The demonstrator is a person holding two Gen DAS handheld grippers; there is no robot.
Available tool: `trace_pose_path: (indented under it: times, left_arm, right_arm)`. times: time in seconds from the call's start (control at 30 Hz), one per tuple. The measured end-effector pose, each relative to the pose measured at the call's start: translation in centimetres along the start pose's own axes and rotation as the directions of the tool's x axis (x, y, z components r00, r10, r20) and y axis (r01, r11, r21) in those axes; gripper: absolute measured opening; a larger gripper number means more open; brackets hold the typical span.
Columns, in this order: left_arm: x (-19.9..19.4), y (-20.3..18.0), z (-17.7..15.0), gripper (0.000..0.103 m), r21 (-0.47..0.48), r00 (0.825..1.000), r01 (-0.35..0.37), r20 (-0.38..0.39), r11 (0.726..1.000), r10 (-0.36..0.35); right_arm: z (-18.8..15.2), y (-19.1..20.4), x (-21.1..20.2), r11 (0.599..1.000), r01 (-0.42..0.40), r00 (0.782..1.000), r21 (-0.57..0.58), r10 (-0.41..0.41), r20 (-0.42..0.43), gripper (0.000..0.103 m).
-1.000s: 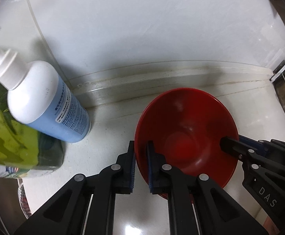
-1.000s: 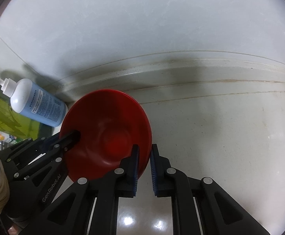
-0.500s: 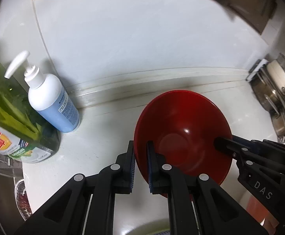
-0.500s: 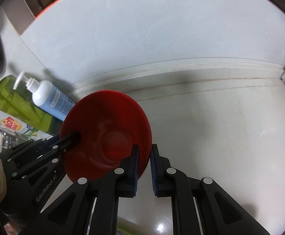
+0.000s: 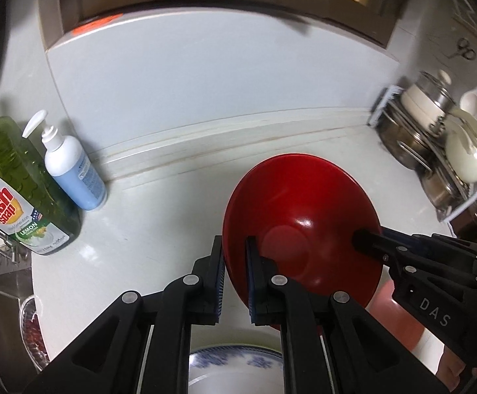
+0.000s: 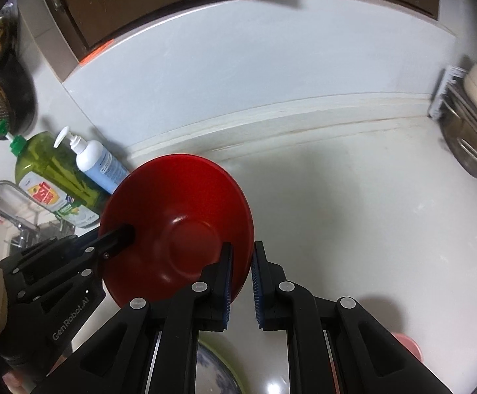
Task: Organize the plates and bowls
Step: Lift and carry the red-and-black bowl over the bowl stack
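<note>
Both grippers are on the red bowl (image 5: pixel 300 229), and it hangs in the air above the table (image 5: pixel 159 229)! The left gripper (image 5: pixel 233 282) is nearly closed, pinching the rim at the bowl's 8 o'clock edge; the right gripper (image 6: pixel 241 287) does the same at about 4 o'clock in its own view. So the bowl is up and carried between the two, not yet set anywhere.

As a judgement, the task looks to be in its middle: a blue-patterned plate (image 5: pixel 235 371) waits below at 6 o'clock, and the bowl has no resting place so far.

Now the views split. The left wrist view catches a rack of pots (image 5: pixel 435 151) at 3 o'clock, plus a pink thing (image 5: pixel 399 312) under the right gripper, too hidden to name. The right wrist view shows the faucet (image 6: pixel 7 210) at 9 o'clock, behind the green dish soap bottle (image 6: pixel 51 177) and the white pump bottle (image 6: pixel 97 164).
</note>
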State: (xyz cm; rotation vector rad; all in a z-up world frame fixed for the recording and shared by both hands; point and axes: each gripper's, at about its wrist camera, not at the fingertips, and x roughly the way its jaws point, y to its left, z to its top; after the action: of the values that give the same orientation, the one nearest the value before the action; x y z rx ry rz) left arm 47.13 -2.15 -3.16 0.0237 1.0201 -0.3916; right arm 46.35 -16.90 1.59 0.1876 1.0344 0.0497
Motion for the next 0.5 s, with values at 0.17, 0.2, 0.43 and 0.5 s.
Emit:
trace_pose_path:
  times: [0.17, 0.2, 0.43, 0.5]
  left_arm:
    - [-1.1, -2.6, -1.2, 0.012, 0.027, 0.999, 0.033, 0.004, 0.999, -0.033]
    - [-1.2, -3.1, -1.4, 0.012, 0.033, 0.999, 0.041, 0.001, 0.999, -0.041]
    - [-1.8, -7.0, -3.1, 0.012, 0.067, 0.996, 0.089, -0.013, 0.994, -0.089]
    - [-2.0, -8.2, -3.7, 0.012, 0.08, 0.994, 0.106, -0.018, 0.991, -0.105]
  right_arm:
    - [-2.3, -1.9, -2.2, 1.0, 0.008, 1.0, 0.027, -0.009, 0.017, 0.013]
    - [-2.8, -2.4, -2.6, 0.999, 0.012, 1.0, 0.036, -0.013, 0.022, 0.013]
    - [-5.7, -5.4, -5.6, 0.996, 0.042, 0.997, 0.085, -0.047, 0.058, 0.013]
    - [-6.6, -6.2, -6.4, 0.994, 0.059, 0.996, 0.094, -0.065, 0.065, 0.013]
